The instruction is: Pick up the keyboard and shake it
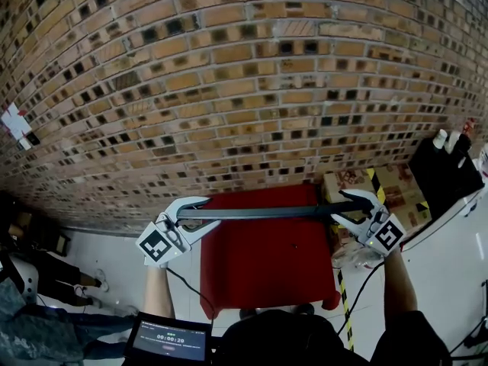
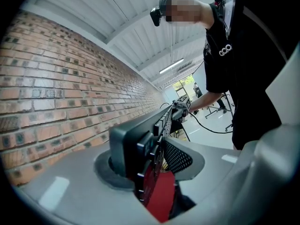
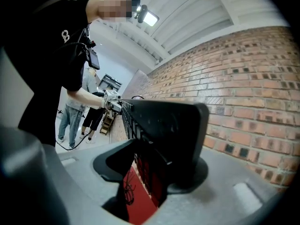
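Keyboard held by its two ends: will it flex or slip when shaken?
Probably stiff: the keyboard spans straight between the left gripper and right gripper, no sag. Likely light, being thin. Slipping seems possible: each clamps only a short end.

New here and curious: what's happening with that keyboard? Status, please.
Left tool, right tool clamped on keyboard ends. Keyboard held on edge over red table. Nothing blocking.

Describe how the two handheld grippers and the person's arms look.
Both the left gripper and right gripper have pale grey curved jaws and a white cube bearing black square markers. A black cable trails from each. Sleeves are short and black.
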`<action>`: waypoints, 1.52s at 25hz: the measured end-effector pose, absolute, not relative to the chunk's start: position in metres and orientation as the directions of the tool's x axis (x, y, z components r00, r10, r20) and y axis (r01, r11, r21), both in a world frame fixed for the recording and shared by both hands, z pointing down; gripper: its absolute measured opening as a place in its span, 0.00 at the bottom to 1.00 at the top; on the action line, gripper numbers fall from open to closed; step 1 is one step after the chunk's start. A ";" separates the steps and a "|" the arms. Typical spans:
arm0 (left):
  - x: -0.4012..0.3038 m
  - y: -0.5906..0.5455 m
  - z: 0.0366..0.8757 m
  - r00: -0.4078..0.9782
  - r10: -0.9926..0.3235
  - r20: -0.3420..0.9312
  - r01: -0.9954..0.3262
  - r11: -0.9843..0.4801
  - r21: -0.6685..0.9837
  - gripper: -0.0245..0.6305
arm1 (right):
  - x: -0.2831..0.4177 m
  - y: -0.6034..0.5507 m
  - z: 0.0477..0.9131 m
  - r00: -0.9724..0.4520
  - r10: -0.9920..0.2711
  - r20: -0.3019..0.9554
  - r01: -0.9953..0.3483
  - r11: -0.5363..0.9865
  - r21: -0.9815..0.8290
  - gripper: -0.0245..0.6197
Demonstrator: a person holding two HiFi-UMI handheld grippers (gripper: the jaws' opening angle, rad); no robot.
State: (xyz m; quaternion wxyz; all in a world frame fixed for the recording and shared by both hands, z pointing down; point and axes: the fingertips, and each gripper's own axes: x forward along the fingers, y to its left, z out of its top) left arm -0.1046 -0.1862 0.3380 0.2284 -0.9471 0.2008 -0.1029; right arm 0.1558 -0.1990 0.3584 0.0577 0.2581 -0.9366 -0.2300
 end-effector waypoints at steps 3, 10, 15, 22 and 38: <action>-0.104 -0.177 0.322 0.916 -0.398 0.046 -0.341 -0.835 -0.432 0.39 | 0.155 -0.198 0.351 -0.866 -0.499 -0.016 -0.451 0.769 0.452 0.35; -0.102 -0.170 0.302 0.928 -0.372 0.003 -0.334 -0.836 -0.435 0.44 | 0.153 -0.198 0.340 -0.867 -0.498 -0.031 -0.457 0.768 0.449 0.35; -0.101 -0.167 0.277 0.920 -0.386 -0.058 -0.368 -0.807 -0.461 0.59 | 0.151 -0.196 0.311 -0.860 -0.504 -0.083 -0.479 0.739 0.474 0.35; -0.103 -0.169 0.246 0.902 -0.418 -0.111 -0.409 -0.741 -0.533 0.70 | 0.150 -0.192 0.263 -0.848 -0.512 -0.136 -0.490 0.662 0.567 0.35; -0.123 -0.174 0.204 0.799 -0.482 -0.359 -0.600 -0.600 -0.530 0.81 | 0.131 -0.199 0.248 -0.868 -0.479 -0.133 -0.466 0.690 0.554 0.35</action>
